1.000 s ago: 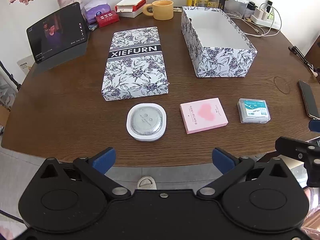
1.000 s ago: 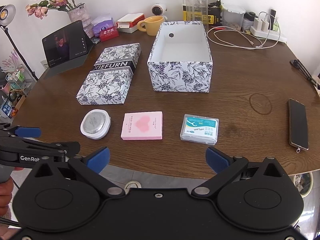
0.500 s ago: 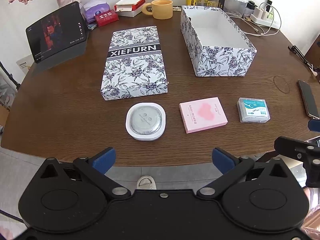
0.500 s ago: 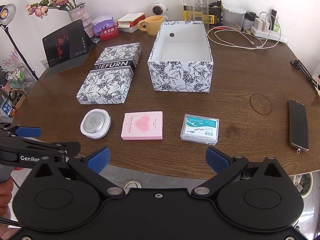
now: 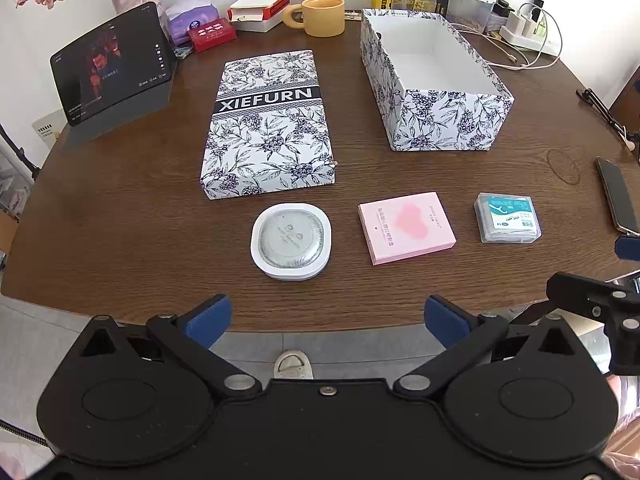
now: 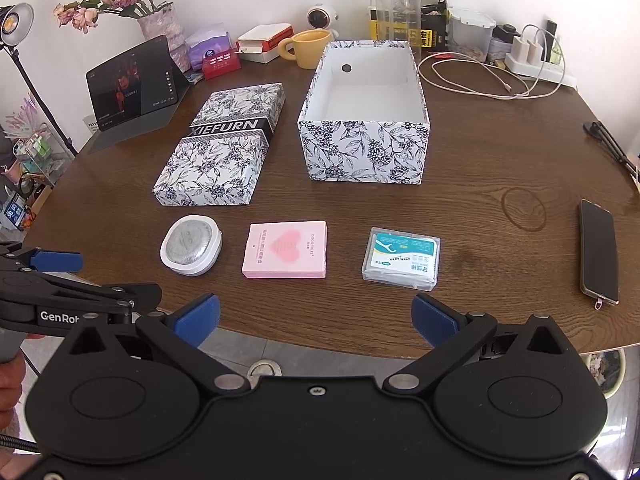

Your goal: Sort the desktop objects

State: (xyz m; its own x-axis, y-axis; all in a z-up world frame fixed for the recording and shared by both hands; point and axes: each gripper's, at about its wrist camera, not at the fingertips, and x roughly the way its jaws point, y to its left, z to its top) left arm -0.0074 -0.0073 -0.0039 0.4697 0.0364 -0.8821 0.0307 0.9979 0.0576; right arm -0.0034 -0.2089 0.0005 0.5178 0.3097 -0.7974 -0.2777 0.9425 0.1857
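Note:
Three small items lie in a row near the table's front edge: a white rounded case [image 5: 291, 241] [image 6: 191, 245], a pink card box [image 5: 406, 226] [image 6: 285, 249] and a clear floss-pick box [image 5: 507, 218] [image 6: 401, 258]. Behind them stand an open, empty floral box [image 5: 434, 120] [image 6: 364, 152] and its flat floral lid [image 5: 270, 128] [image 6: 224, 148]. My left gripper [image 5: 326, 318] hovers open at the table's edge in front of the white case and pink box. My right gripper [image 6: 316, 316] is open too, in front of the pink box and floss box. Neither holds anything.
A tablet [image 5: 112, 68] on a stand is at back left, with flowers, tissues, a red box and a yellow mug [image 5: 322, 16] along the back. Cables and chargers [image 6: 496, 76] lie at back right. A phone [image 6: 598, 252] rests near the right edge.
Both grippers have stayed open and have hardly moved; the table objects are where they were.

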